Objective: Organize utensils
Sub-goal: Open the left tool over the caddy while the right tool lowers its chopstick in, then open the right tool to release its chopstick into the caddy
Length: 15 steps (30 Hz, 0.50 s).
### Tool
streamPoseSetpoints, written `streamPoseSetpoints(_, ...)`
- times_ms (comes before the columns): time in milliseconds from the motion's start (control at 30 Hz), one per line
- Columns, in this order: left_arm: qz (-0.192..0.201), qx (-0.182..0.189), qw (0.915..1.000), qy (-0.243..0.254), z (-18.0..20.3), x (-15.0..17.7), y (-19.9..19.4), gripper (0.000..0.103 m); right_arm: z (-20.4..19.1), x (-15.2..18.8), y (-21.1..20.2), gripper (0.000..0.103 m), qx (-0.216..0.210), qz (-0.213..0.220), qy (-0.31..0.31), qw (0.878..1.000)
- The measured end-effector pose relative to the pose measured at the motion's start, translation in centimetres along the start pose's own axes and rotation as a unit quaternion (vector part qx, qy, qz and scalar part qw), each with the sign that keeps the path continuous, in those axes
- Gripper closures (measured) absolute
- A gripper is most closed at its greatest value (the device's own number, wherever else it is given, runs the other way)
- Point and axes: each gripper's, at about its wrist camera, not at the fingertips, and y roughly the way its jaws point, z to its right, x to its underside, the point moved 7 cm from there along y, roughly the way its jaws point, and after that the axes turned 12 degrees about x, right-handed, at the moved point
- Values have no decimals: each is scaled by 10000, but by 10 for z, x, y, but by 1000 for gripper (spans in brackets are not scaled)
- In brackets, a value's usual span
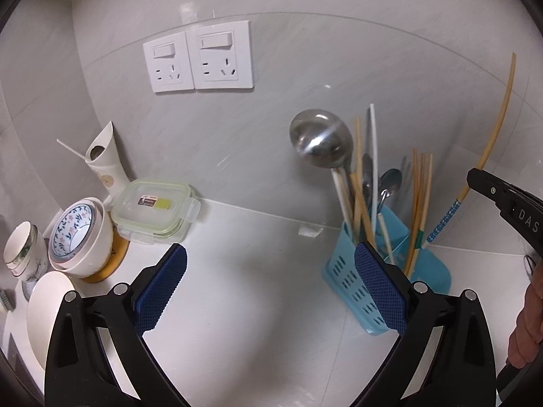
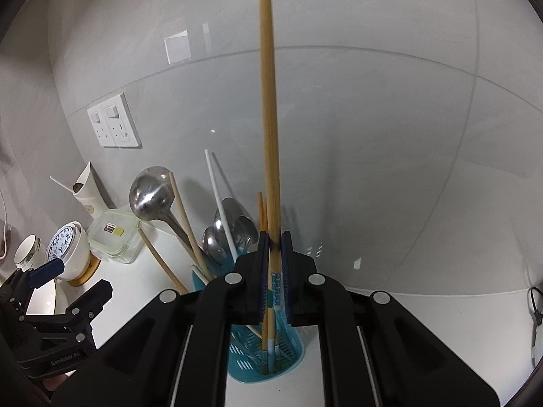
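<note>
A blue slotted utensil holder [image 1: 342, 281] [image 2: 288, 356] stands on the white counter by the wall, holding a steel ladle [image 1: 319, 142] [image 2: 149, 191], spoons [image 2: 234, 224], white sticks and several bamboo chopsticks [image 1: 420, 186]. My right gripper [image 2: 273, 240] [image 1: 482, 179] is shut on one long bamboo chopstick [image 2: 269, 118] [image 1: 499, 115] with a blue patterned end, held upright with its lower end down in the holder's right compartment. My left gripper [image 1: 271, 285] [image 2: 73, 279] stands wide open with nothing between its blue pads, just left of the holder.
At the left are stacked bowls [image 1: 81, 234] on a wooden coaster, a cup [image 1: 23, 254], a white plate [image 1: 47, 308], a lidded glass container [image 1: 152, 210] and a white vase [image 1: 105, 166]. Wall sockets [image 1: 200, 61] sit above. A hand [image 1: 529, 325] shows at the right edge.
</note>
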Motion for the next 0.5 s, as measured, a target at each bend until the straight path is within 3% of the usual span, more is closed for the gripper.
streamPoseSetpoints(400, -208, 7, 9997, -106, -13, 11, 12, 6, -15, 21, 18, 95, 9, -258, -91, 9996)
streamPoseSetpoints(467, -205, 25, 9997, -92, -11, 11, 12, 6, -13, 23, 18, 83, 54, -330, -55, 9994)
streamPoseSetpoints(500, -212, 38, 9997, -82, -10, 11, 12, 6, -10, 24, 18, 66, 95, -350, -6, 9993)
